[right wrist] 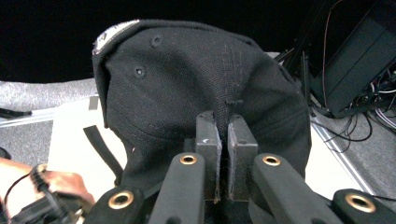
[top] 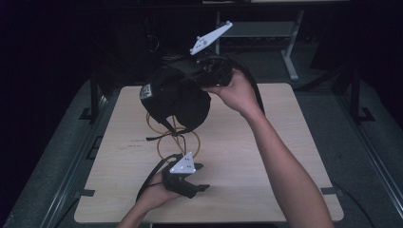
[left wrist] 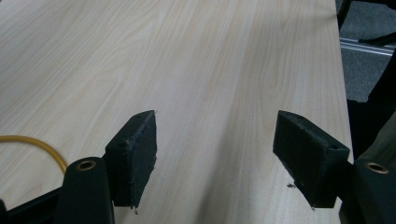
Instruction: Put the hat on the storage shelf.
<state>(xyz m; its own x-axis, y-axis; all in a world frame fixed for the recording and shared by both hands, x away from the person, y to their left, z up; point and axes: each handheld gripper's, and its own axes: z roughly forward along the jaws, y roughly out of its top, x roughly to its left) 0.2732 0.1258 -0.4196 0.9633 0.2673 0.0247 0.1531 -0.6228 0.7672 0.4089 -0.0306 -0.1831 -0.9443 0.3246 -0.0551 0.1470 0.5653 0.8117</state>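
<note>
A black cap [top: 176, 97] with a white patch hangs in the air over the far part of the wooden table [top: 266, 166]. My right gripper [top: 192, 81] is shut on its fabric, and a hand holds the gripper from the right. In the right gripper view the pads [right wrist: 208, 135] pinch a fold of the cap [right wrist: 187, 79], whose strap [right wrist: 102, 151] dangles below. My left gripper [top: 202, 176] rests low near the table's front edge, pointing right. In the left gripper view my left gripper [left wrist: 215, 135] is open, with bare wood between the jaws.
A yellow cable [top: 178, 137] loops on the table between the cap and the left hand; its end shows in the left gripper view [left wrist: 32, 142]. A metal frame [top: 290, 52] stands beyond the far edge. Dark floor surrounds the table.
</note>
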